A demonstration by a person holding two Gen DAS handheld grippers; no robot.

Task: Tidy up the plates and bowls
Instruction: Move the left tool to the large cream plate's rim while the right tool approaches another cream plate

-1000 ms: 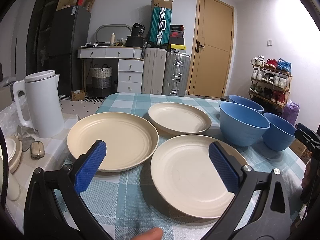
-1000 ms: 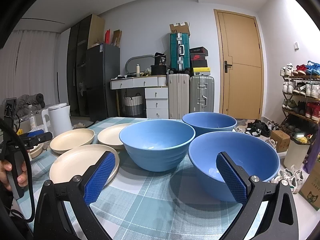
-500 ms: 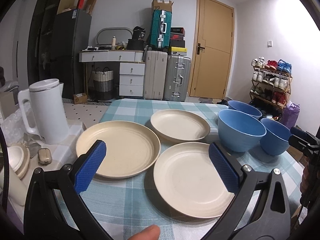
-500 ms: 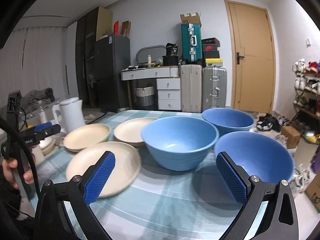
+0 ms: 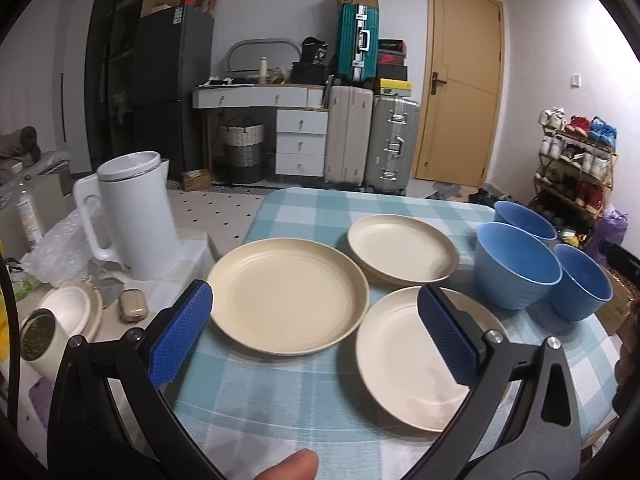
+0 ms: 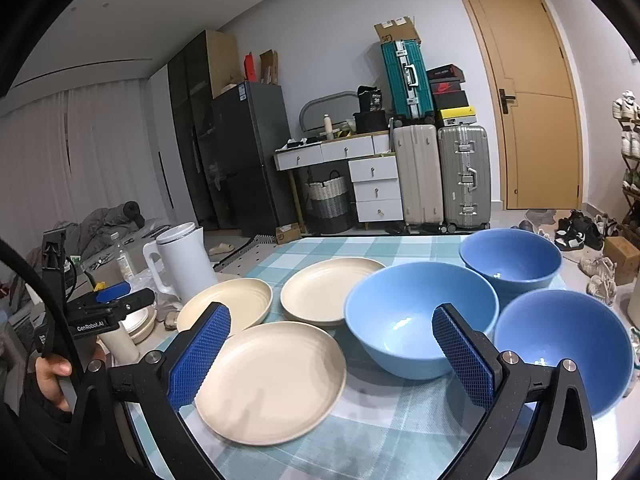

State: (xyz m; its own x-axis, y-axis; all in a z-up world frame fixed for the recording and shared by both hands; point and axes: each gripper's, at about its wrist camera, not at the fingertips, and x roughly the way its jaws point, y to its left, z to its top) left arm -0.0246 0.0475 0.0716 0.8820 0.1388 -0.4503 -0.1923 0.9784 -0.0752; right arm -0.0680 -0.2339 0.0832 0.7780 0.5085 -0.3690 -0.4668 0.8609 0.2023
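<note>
Since nothing is stacked yet, the three round cream-coloured plates lie flat and separate on the table's checked teal-and-white cloth (image 5: 304, 208): a large plate (image 5: 286, 300) on the left, a smaller one (image 5: 402, 248) behind it, and a third plate (image 5: 412, 360) nearest the camera, their rims close together but, as far as can be told, not overlapping. To their right stand three smooth blue bowls, all upright and empty: the big middle bowl (image 6: 420, 316), a far bowl (image 6: 510, 260) toward the door, and a near bowl (image 6: 560, 344) at the right edge of the table. Plates sit grouped on one side and bowls on the other, which I judge leaves each set ready for nesting into a single pile.

Above the plates hovers the left gripper (image 5: 316, 336), its blue-padded jaws spread wide with nothing between them and touching nothing; the large plate and the nearest plate show through the gap. Likewise the right gripper (image 6: 330, 354) hangs with jaws wide apart and empty, framing the nearest plate and the middle bowl without contact.

Off the table's left edge stands a white electric kettle (image 5: 132, 216), clear of the work.
</note>
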